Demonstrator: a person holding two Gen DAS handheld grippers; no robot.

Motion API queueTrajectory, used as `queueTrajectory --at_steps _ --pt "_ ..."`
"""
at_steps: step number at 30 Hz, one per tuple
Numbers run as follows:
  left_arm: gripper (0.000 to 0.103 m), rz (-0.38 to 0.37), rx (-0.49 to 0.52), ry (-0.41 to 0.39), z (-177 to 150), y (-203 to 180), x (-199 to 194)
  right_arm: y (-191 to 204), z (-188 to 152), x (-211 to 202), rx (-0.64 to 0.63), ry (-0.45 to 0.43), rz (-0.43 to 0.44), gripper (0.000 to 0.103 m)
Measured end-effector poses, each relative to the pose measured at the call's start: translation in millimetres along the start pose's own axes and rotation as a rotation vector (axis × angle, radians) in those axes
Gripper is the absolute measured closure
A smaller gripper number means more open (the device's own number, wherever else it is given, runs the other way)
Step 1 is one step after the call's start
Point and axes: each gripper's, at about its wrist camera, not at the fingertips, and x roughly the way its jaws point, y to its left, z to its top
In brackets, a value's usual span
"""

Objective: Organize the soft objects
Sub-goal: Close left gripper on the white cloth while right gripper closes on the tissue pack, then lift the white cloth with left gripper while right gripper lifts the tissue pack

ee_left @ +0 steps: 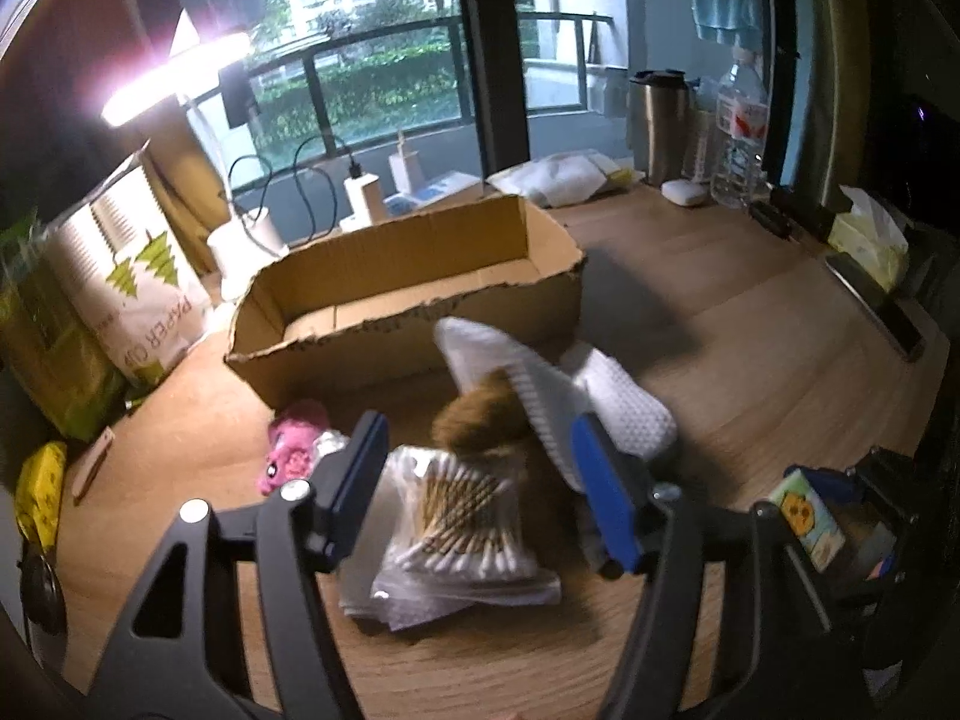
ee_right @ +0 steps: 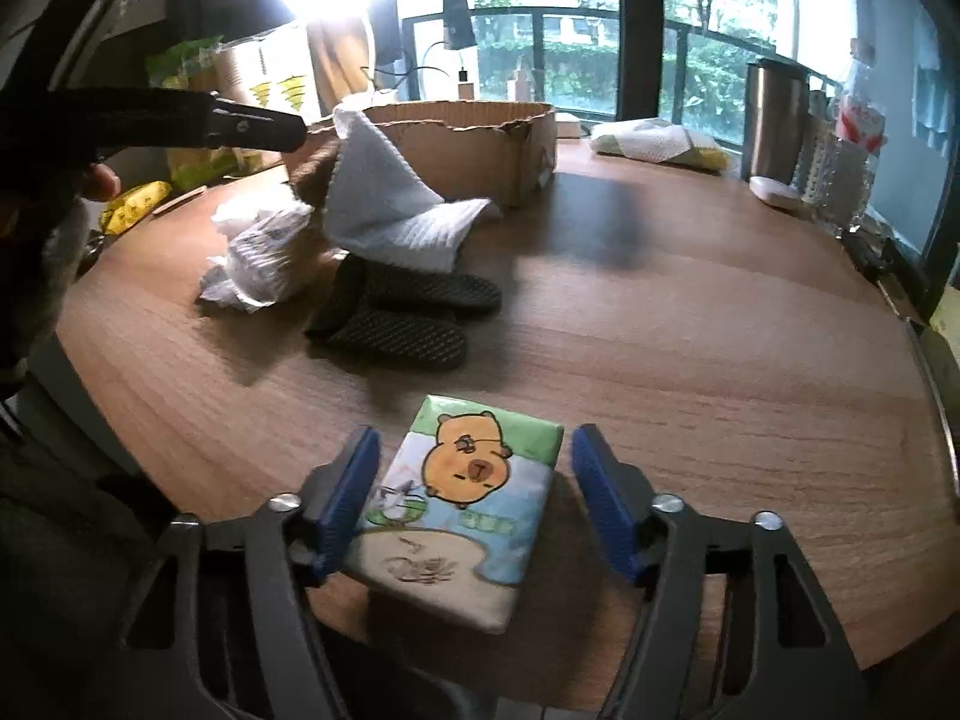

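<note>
An open cardboard box [ee_left: 408, 276] stands on the wooden table; it also shows in the right wrist view [ee_right: 480, 138]. In front of it lie a white cloth [ee_left: 528, 384], a brown furry thing [ee_left: 480, 426], a bag of cotton swabs [ee_left: 456, 528] and a pink soft toy [ee_left: 294, 450]. My left gripper [ee_left: 480, 492] is open above the swab bag. In the right wrist view the white cloth [ee_right: 390, 204] drapes over dark slippers [ee_right: 402, 318]. My right gripper [ee_right: 474, 498] is open around a capybara tissue pack [ee_right: 462, 504] on the table's near edge.
A paper cup pack [ee_left: 132, 276] and green bags stand at the left. A steel tumbler [ee_left: 660, 126], a water bottle [ee_left: 741, 138] and a tissue box [ee_left: 870, 240] stand at the back right. A bright lamp [ee_left: 168, 78] glares at the upper left. A crumpled plastic bag [ee_right: 258, 258] lies beside the slippers.
</note>
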Motion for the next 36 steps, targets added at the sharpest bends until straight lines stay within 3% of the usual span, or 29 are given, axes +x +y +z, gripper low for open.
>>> queueTrajectory --at_steps 3,6,12,19,23,24,26,28,30,36 --pt "0.038 -0.010 0.040 -0.015 4.0 -10.7 0.7 -8.6 1.9 0.7 0.030 -0.008 -0.012 0.054" --pt "0.038 -0.028 0.095 -0.023 8.5 -24.2 6.0 -16.1 2.5 0.9 0.052 -0.014 -0.020 0.054" --pt "0.038 -0.116 0.136 0.061 9.0 -46.4 40.0 -22.9 4.8 1.8 0.061 -0.019 -0.014 0.054" --pt "0.038 -0.077 0.123 0.160 7.0 -43.1 77.2 -26.3 8.3 2.4 0.069 -0.023 -0.004 0.054" --pt "0.038 -0.087 0.124 0.161 8.3 -39.2 86.2 -27.5 11.6 2.8 0.072 -0.027 -0.005 0.054" --pt "0.040 -0.096 0.121 0.167 7.6 -37.9 87.4 -28.0 12.7 2.9 0.074 -0.029 -0.004 0.054" --pt "0.068 -0.140 0.098 0.187 7.4 -34.2 90.1 -28.2 13.6 1.5 0.076 -0.035 -0.006 0.054" --pt "0.078 -0.170 0.078 0.192 7.8 -30.0 88.4 -28.2 15.9 -0.5 0.080 -0.044 -0.006 0.054" --pt "0.087 -0.187 0.072 0.182 9.0 -27.6 83.4 -29.0 18.1 -2.2 0.087 -0.054 -0.008 0.054" --pt "0.097 -0.242 0.034 0.106 19.7 -14.5 52.5 -26.0 26.7 -4.8 0.078 -0.069 -0.025 0.054"
